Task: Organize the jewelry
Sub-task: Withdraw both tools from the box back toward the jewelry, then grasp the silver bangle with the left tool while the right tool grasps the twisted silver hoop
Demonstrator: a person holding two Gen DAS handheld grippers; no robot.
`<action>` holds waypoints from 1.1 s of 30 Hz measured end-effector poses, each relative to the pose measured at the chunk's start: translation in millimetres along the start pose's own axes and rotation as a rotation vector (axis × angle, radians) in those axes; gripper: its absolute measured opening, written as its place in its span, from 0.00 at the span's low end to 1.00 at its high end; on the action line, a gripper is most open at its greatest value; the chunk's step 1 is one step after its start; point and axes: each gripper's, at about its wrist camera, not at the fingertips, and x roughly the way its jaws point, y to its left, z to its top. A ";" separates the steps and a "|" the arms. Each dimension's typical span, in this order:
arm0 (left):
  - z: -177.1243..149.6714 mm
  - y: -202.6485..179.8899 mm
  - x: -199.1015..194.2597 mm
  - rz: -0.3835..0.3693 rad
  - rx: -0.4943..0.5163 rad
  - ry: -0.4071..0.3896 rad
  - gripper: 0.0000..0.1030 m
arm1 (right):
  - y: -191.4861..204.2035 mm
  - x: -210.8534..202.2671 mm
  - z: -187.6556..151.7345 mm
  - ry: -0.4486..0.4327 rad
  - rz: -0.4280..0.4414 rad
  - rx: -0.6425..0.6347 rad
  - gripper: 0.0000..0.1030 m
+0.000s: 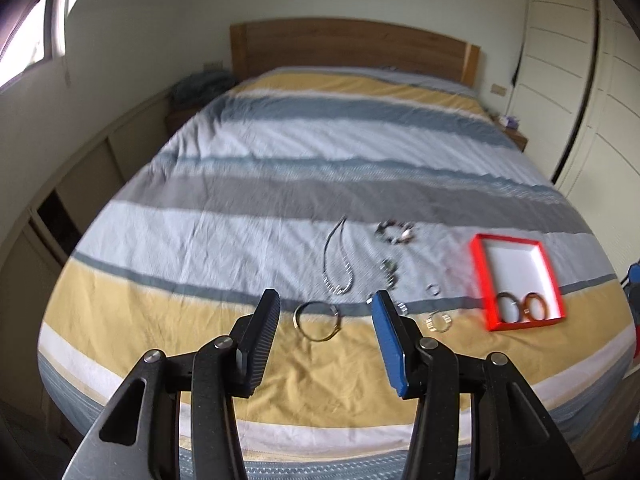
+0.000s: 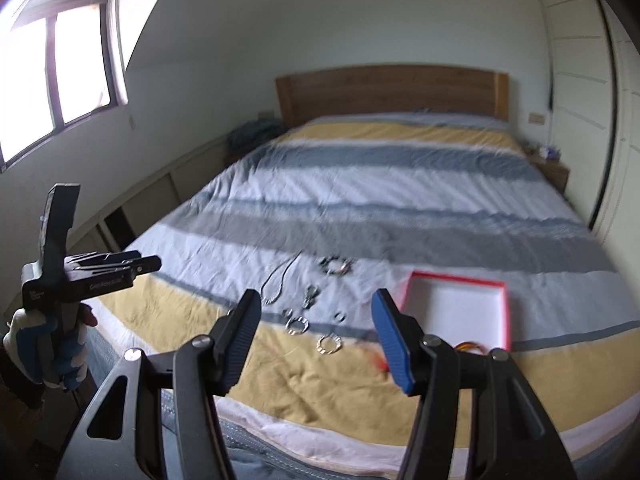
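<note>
Two bangles (image 1: 520, 307) in red box (image 1: 480, 276)

A bed (image 1: 320, 152) fills the room, its cover striped yellow, blue, grey and white, with a wooden headboard (image 1: 352, 46) against a pale wall (image 2: 340, 20). A dark-framed window (image 2: 60, 72) on the left lets in daylight. White wardrobe doors (image 1: 568, 60) line the right side, a nightstand (image 2: 554, 170) beside them.

bed (image 1: 280, 184) (striped cover) | on it: red box (image 1: 480, 276), necklace (image 1: 338, 264), bangle (image 1: 316, 320), rings (image 1: 438, 320)
</note>
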 end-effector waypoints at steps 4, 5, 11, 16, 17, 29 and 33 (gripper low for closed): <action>-16.5 12.3 50.2 0.031 -0.016 0.061 0.48 | 3.5 60.0 -14.0 0.087 0.043 -0.003 0.54; -21.3 15.9 63.1 0.036 -0.025 0.079 0.48 | 5.5 74.9 -17.3 0.106 0.052 -0.007 0.54; -44.1 34.6 131.4 0.058 -0.079 0.158 0.49 | 13.2 159.9 -35.4 0.223 0.101 -0.028 0.54; -57.1 48.8 177.9 0.072 -0.128 0.205 0.49 | 22.6 222.7 -52.2 0.309 0.125 -0.051 0.54; -58.4 50.5 183.0 0.071 -0.134 0.209 0.49 | 24.2 236.0 -55.8 0.325 0.132 -0.053 0.54; -72.5 48.3 237.6 0.039 -0.142 0.259 0.49 | 26.6 324.9 -81.0 0.431 0.142 -0.062 0.54; -73.0 46.5 242.5 0.052 -0.136 0.258 0.41 | 25.9 334.1 -85.7 0.430 0.146 -0.057 0.54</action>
